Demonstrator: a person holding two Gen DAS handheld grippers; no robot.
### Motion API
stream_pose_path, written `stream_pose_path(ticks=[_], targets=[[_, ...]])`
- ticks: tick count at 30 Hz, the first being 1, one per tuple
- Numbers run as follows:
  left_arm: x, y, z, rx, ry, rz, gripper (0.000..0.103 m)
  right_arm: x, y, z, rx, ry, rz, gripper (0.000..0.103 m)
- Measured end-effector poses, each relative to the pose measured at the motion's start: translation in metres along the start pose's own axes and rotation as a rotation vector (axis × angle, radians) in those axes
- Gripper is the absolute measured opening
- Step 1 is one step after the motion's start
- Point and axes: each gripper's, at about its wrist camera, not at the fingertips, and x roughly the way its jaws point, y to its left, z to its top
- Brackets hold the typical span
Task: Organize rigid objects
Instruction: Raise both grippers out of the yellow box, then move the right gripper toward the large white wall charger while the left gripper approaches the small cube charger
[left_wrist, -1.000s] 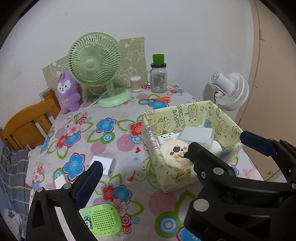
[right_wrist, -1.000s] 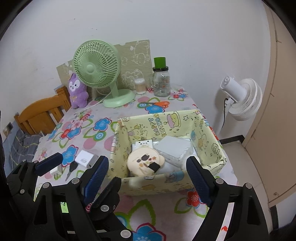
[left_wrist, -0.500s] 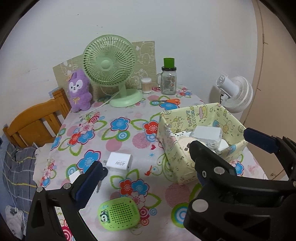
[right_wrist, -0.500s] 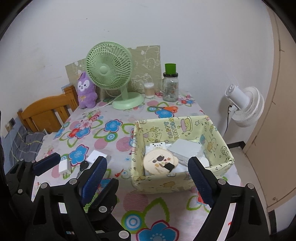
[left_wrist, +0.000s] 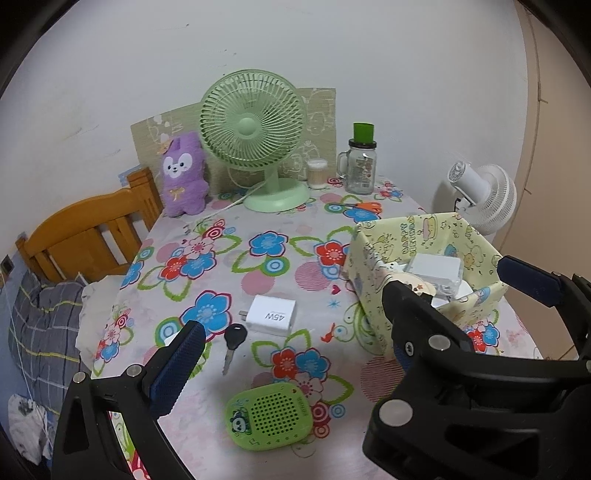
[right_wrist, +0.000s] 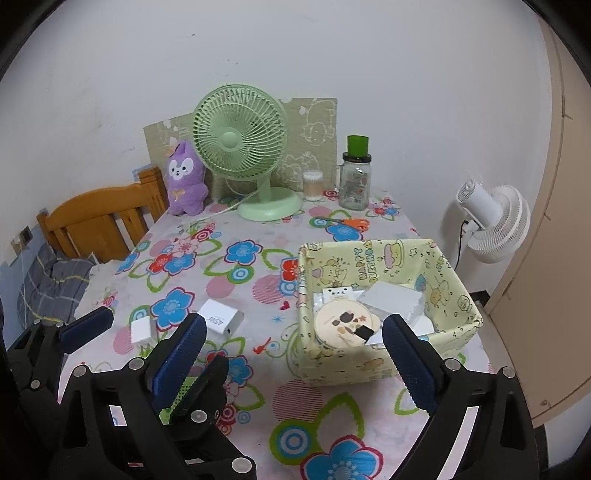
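Noting the charger (left_wrist: 272, 315) lying flat left of the basket (right_wrist: 458, 334), long axis pointing at the basket, ahead of my nearer, open, empty left gripper (left_wrist: 340, 314), while my empty right gripper (right_wrist: 291, 354) is opening; both have backed away since.

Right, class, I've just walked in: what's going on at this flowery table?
A person holds two grippers over the table, tidying small hard items into the yellow box, which already holds a few things. Both the left gripper and right gripper grip nothing; the right one's jaws are opening with nothing between them. A white charger, a key, a green speaker and a small white plug lie outside the box.
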Motion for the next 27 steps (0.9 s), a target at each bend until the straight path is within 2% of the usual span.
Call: stream_pose_path(ticks=[12, 18, 27], targets=[[0.008, 0.025, -0.011, -0.021, 0.008, 0.033, 0.103, 0.012, 0.026, -0.005, -0.028, -0.005, -0.016, 0.101], [0.012, 0.037, -0.015, -0.03, 0.007, 0.027, 0.103, 0.019, 0.036, -0.007, -0.021, -0.004, 0.013, 0.101], [0.028, 0.054, -0.023, -0.051, 0.029, 0.028, 0.103, 0.035, 0.053, -0.012, -0.036, -0.004, -0.007, 0.101]])
